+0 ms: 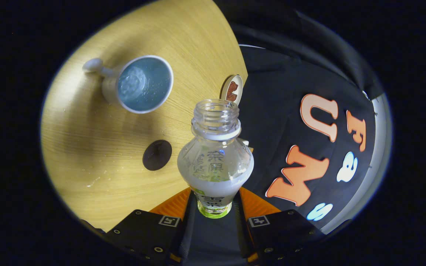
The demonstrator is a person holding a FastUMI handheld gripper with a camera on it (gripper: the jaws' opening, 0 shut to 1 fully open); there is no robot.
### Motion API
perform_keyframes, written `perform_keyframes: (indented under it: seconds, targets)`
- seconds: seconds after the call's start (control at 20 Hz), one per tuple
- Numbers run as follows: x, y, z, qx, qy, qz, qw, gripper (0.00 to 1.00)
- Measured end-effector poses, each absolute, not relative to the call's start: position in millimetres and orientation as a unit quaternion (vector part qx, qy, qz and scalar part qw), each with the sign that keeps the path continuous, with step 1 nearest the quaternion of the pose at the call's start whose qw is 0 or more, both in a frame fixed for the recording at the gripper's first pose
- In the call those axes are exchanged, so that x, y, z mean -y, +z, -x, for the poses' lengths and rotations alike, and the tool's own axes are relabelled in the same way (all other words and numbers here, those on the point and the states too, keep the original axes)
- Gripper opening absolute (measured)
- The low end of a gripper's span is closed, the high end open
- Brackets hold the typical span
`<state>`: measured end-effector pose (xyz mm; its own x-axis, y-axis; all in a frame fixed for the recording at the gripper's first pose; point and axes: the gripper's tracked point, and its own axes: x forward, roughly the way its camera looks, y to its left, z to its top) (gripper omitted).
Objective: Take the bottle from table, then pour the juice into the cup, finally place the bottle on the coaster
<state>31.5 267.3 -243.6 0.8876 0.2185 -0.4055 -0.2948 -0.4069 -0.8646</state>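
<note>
1. Wood-grain table (pixel 98 162) fills the booth floor of the scene, with black cloth walling it off behind the bottle.
2. Clamped between both fingers of the gripper (pixel 215 207), the open plastic bottle (pixel 216 159) is lifted clear of the table and tilted; pale juice sits low inside it.
3. Beyond the bottle's mouth, off to one side, stands the white cup (pixel 144 84), well apart from it.
4. Nearer the bottle lies a dark round coaster (pixel 157 154); a second patterned disc (pixel 232 89) sits just past the bottle's mouth.
5. Picking up looks done; whether pouring is finished I cannot tell, and setting the bottle on the coaster remains.

Gripper (pixel 215 207): screwed plates, square markers
</note>
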Motion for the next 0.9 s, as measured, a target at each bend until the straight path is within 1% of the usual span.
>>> perform_keyframes:
  seconds: [0.15,0.4,0.65,0.75,0.9]
  targets:
    - [-259,-246,-29,-0.061,0.245,0.743,0.619,0.53]
    - [-243,-244,-31,-0.113,0.247,0.634,0.724,0.53]
    - [-232,-244,-40,-0.187,0.252,0.46,0.831,0.53]
    - [-227,-243,-43,-0.213,0.246,0.386,0.863,0.53]
    - [-223,-249,-55,-0.241,0.241,0.296,0.893,0.53]
